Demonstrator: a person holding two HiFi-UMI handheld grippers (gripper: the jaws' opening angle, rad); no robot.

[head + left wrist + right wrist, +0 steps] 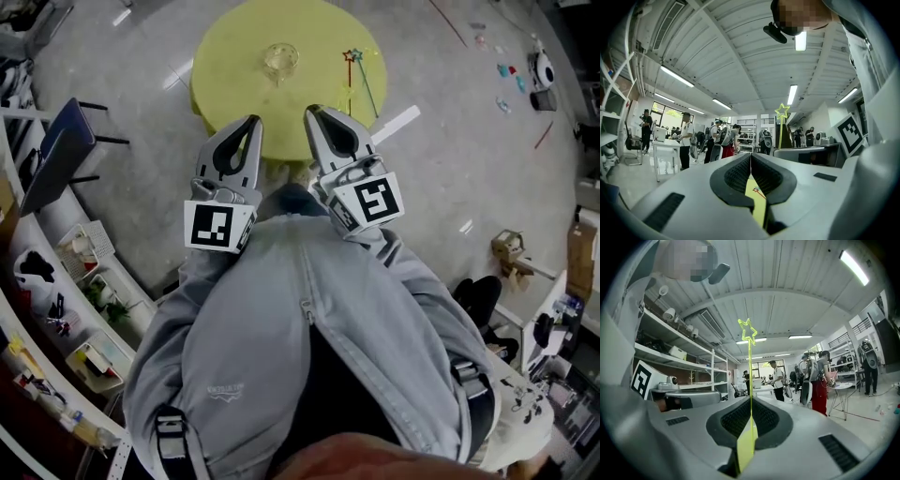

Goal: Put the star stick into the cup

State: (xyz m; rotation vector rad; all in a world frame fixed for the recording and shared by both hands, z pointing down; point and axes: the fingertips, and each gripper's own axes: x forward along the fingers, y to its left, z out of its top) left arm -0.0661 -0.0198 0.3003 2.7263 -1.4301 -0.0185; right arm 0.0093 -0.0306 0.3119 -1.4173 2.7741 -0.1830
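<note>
A clear cup [279, 61] stands near the far middle of the round yellow table [225, 56]. My right gripper [312, 111] [750, 401] is shut on a translucent yellow star stick [749, 331], which rises straight out of the jaw tips. The same star stick [782, 111] shows in the left gripper view, off to the right. In the head view I cannot make it out against the yellow tabletop. My left gripper [253, 120] [751, 155] is shut on nothing. Both grippers are held close to my chest, short of the table's near edge.
Two more star sticks [354, 58] lie on the table, right of the cup. A blue chair [61, 141] and shelving stand to the left. A cardboard figure [511, 248] sits on the floor at right. People [686, 140] stand by white tables far off.
</note>
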